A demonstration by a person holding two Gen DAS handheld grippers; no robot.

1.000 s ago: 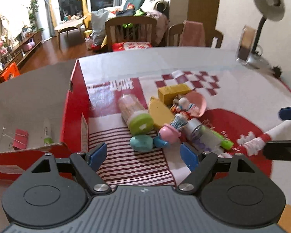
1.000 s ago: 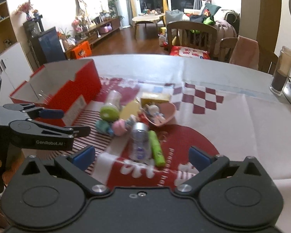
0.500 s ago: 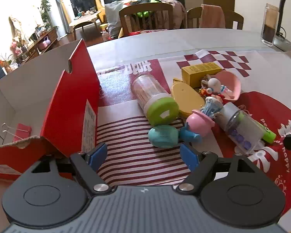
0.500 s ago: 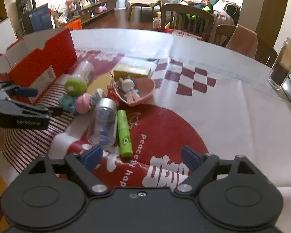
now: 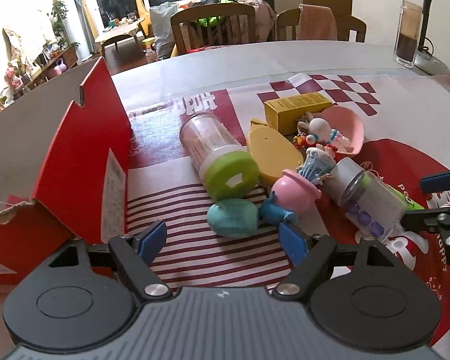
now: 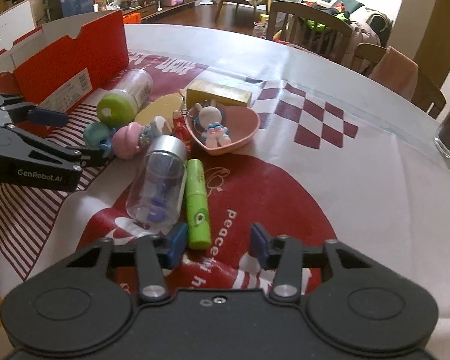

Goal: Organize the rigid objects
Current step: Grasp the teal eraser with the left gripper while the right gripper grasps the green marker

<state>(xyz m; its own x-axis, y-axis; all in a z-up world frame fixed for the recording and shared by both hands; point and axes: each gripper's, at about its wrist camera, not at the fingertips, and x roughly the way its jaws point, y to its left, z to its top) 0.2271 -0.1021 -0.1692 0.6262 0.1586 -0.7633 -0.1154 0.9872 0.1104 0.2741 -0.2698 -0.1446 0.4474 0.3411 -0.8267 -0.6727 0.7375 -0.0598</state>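
The right gripper (image 6: pixel 214 244) was closing, its 2 blue pads either side of the near end of the slim lime-green plastic tube (image 6: pixel 197 202), neither yet pressing it. To grip cleanly, it should centre on the tube and keep clear of the clear silver-capped jar (image 6: pixel 160 184) touching alongside. The left gripper (image 5: pixel 222 238) hovered wide open and empty before the teal egg-shaped toy (image 5: pixel 232 217), beside the red cardboard box (image 5: pixel 81 162). Compared with 1 second ago, both grippers sat lower and nearer the pile.

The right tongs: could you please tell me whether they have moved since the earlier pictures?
Yes. The right tongs have come down and in toward the green tube on the tablecloth, jaws closing, not yet gripping it.
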